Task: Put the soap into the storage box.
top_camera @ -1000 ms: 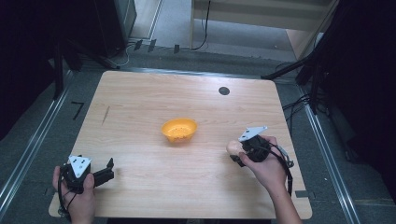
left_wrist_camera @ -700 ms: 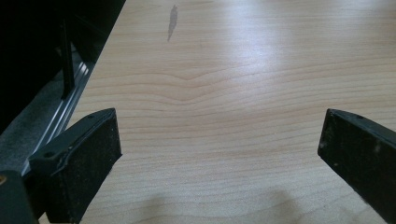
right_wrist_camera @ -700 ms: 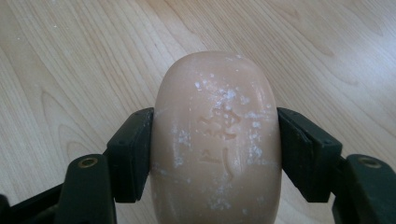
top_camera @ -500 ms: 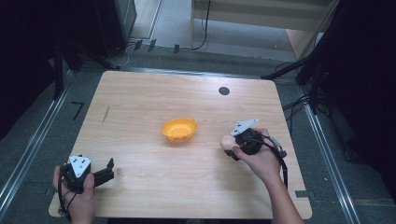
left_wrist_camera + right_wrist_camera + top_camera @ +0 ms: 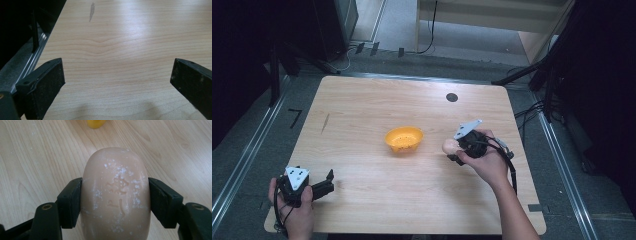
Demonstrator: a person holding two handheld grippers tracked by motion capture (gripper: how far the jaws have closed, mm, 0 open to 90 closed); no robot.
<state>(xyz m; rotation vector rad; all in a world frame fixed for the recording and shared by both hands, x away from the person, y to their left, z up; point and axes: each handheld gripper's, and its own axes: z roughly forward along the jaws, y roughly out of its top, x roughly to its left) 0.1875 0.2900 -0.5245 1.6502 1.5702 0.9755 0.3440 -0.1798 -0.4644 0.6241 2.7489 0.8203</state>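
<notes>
Now right gripper [image 5: 453,151] is clamping a pale soap bar [image 5: 116,195], carrying it above the table [image 5: 362,115], just right of the orange bowl [image 5: 404,139].
Bowl is sitting mid-table and looking empty inside, only small dots showing on its floor; soap is sitting squeezed between both black pads, stamped face up with white flecks. Left gripper [image 5: 117,82] is resting at the near left corner, jaws spread wide, gripping nothing.
</notes>
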